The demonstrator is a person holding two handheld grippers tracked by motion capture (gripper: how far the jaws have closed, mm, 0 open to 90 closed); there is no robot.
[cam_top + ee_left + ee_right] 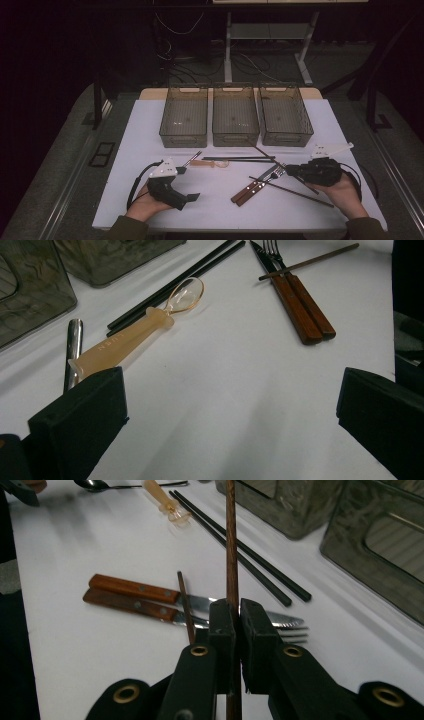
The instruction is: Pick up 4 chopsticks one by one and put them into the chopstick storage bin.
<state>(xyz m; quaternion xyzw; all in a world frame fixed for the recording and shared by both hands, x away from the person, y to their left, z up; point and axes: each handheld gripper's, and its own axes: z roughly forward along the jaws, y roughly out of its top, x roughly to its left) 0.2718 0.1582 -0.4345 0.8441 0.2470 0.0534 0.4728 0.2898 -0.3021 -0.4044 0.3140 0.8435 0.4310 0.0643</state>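
Bins (235,120) hold nothing yet; cutlery unsorted on surface (150,130). Right gripper (238,611) clenched on brown chopstick (231,540); left gripper (230,405) released, idle near left.

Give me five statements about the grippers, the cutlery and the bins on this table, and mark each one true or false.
1. The right gripper is shut on a brown chopstick. True.
2. The left gripper holds the translucent spoon. False: its jaws stand open with nothing between them; the spoon lies on the table.
3. Three bins stand in a row at the far side. True.
4. The wooden-handled knife and fork lie inside a bin. False: they lie side by side on the table.
5. The pair of black chopsticks stands upright in a bin. False: it lies flat in front of the bins.
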